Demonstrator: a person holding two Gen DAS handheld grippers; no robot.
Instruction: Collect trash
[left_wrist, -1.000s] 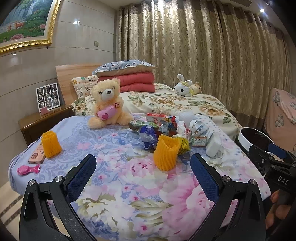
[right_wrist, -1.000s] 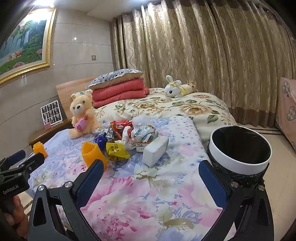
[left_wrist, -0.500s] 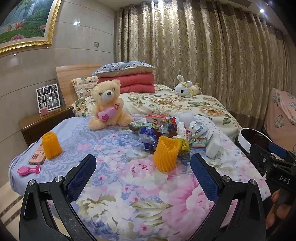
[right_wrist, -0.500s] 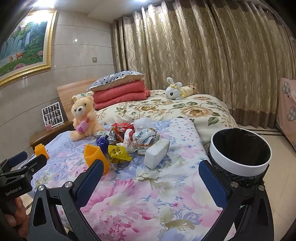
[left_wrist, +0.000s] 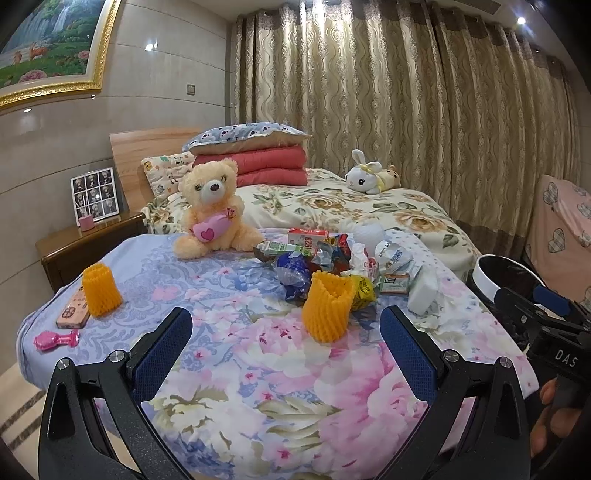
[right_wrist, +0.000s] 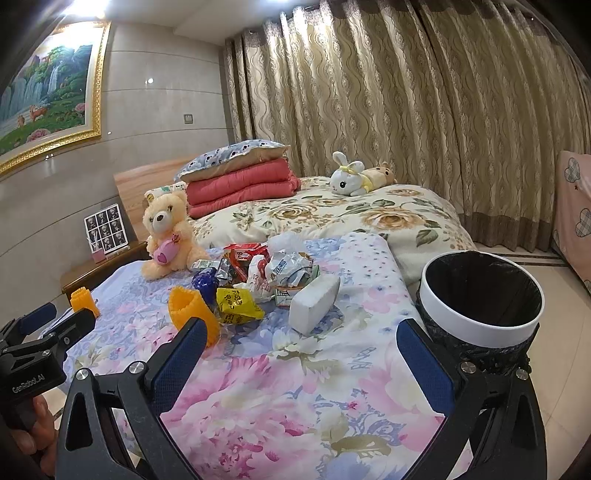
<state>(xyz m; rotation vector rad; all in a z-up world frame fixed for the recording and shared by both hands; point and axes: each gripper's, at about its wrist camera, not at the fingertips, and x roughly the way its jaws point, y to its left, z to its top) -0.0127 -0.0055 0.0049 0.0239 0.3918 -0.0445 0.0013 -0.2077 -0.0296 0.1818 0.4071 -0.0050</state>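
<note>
Left gripper (left_wrist: 286, 326) hovers level over the floral bedspread (left_wrist: 258, 373), jaws spread wide, nothing between them. Right gripper (right_wrist: 301, 341) same pose, jaws wide apart and empty. Pile of crumpled snack wrappers and cartons (left_wrist: 332, 254) sits mid-bedspread, just beyond the orange foam mesh sleeve (left_wrist: 327, 308); white foam block (right_wrist: 314, 302) at the pile's right edge. White-rimmed black-lined bin (right_wrist: 482, 299) stands right of the pile, off the bed; in the left view its rim is cut off behind the right gripper. Wrapper labels unreadable.

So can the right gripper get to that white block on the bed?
Probably yes. The right gripper is open, and only bare floral cover lies between it and the white block, whose near end sticks out of the trash pile.
</note>
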